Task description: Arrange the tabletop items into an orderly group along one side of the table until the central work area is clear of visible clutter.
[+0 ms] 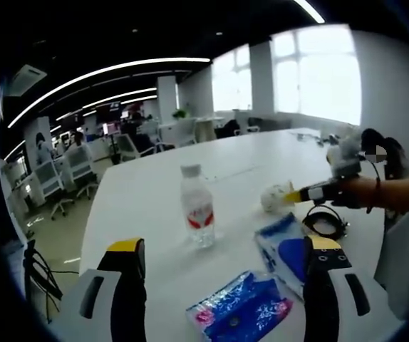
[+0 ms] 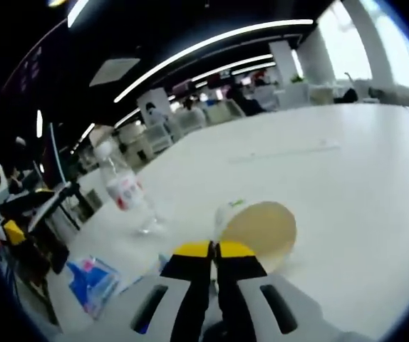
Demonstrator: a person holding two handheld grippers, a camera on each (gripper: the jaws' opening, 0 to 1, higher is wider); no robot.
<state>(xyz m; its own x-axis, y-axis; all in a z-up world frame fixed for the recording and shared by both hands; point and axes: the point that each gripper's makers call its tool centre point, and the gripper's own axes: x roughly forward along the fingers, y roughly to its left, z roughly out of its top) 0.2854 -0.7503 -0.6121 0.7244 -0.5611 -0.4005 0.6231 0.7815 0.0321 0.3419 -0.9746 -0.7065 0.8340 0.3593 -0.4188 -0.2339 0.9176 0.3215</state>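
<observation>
Open-plan office with desks, chairs and ceiling light strips; bright windows on the far wall. Surface: long white table (image 1: 247,160), mostly bare.

Left gripper (image 1: 226,260): jaws spread wide, holding nothing, low over the near table edge.

Right gripper (image 2: 214,251): yellow-tipped jaws pressed together on the rim of a paper cup (image 2: 260,231). In the left gripper view the same gripper (image 1: 298,194) comes in from the right on a person's bare forearm, the cup (image 1: 273,199) at its tips.

Items:
- Water bottle (image 1: 199,214): clear, white cap, red label. Upright, long axis vertical, cap up. Stands beyond and between the left jaws; in the right gripper view the bottle (image 2: 127,194) is left of the jaws, apart from the cup.
- Paper cup: on its side or tipped, whether clear of the table cannot be told. Round tan face turned toward the right camera, long axis running roughly along the right jaws.
- Blue packet (image 1: 241,310): flat, between the left jaws, just ahead of them, long axis slanting up to the right.
- Blue and white pouch (image 1: 288,251): flat, just inside the left gripper's right jaw.
- Black coil of cable (image 1: 324,221): just beyond that jaw.

Progress, judged: early. Items lie loosely clustered near one edge but not lined up. The cup is in hand; bottle, packet, pouch and cable appear to await placing.
</observation>
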